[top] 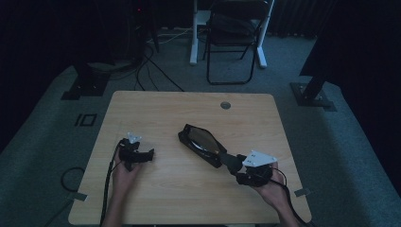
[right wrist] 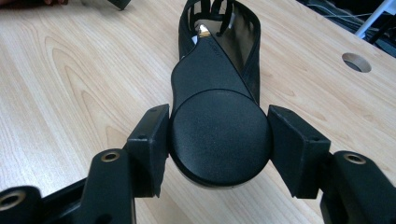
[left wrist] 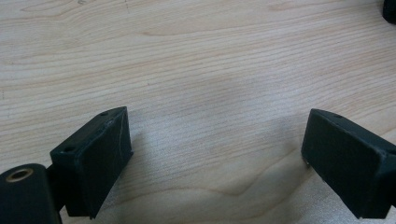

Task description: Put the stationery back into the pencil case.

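Note:
A black shoe [top: 201, 141] with a brownish inside lies slantwise in the middle of the wooden table [top: 189, 198]. Its rounded heel end [right wrist: 219, 140] sits between my right gripper's [top: 230, 163] two pads, and both pads [right wrist: 152, 140] press against its sides. In the right gripper view the right gripper [right wrist: 217, 135] looks along the shoe towards its open strapped front [right wrist: 219, 18]. My left gripper [top: 150, 155] rests low at the table's left and points right, apart from the shoe. In the left gripper view the left gripper [left wrist: 215, 154] stands open over bare wood.
A round cable hole [top: 225, 105] lies near the table's far edge. Beyond the table stand a folding chair [top: 231, 38] and white desk legs [top: 194, 33], with cables [top: 151, 66] on the grey floor. Black stand bases [top: 85, 85] flank the far corners.

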Tool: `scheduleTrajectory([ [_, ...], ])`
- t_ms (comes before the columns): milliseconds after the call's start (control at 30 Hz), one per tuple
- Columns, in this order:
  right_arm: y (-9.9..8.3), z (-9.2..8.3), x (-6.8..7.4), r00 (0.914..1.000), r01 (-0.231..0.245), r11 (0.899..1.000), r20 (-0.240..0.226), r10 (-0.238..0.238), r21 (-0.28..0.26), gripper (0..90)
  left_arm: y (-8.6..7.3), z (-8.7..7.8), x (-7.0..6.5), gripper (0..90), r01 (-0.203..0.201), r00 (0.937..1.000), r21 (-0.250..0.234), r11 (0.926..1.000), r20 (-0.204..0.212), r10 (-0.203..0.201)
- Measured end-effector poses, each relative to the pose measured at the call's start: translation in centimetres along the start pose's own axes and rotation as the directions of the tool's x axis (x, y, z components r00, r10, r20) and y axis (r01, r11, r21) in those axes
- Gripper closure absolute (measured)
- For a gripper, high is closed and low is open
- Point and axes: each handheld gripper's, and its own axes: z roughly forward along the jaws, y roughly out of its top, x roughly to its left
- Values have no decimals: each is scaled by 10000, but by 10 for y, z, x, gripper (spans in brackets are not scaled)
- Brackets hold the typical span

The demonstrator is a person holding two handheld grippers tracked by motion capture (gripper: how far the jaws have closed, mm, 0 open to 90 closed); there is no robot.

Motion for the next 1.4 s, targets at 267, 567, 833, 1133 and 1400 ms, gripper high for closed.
scheduleTrajectory([
  [267, 4, 2, -3, 10000, -8, 10000, 47, 8, -32, 417, 0, 0, 0, 85, 0, 10000, 0, 10000, 1, 0],
  [567, 10, 4, -4, 10000, 23, 9999, 35, -23, -98, 417, 0, 0, 0, 85, -3, 10000, 3, 10000, 1, 3],
  [833, 12, 7, -5, 10000, -61, 9999, 31, 61, -153, 417, 0, 0, 0, 85, -1, 10000, 3, 10000, 0, 1],
  [1133, 16, 10, -6, 9999, -134, 9996, -8, 133, -249, 417, 0, 0, 0, 85, 1, 10000, 1, 10000, 0, -1],
  [1400, 19, 14, -7, 9998, -179, 9994, -20, 178, -304, 417, 0, 0, 0, 85, 0, 10000, 2, 10000, 1, 0],
])
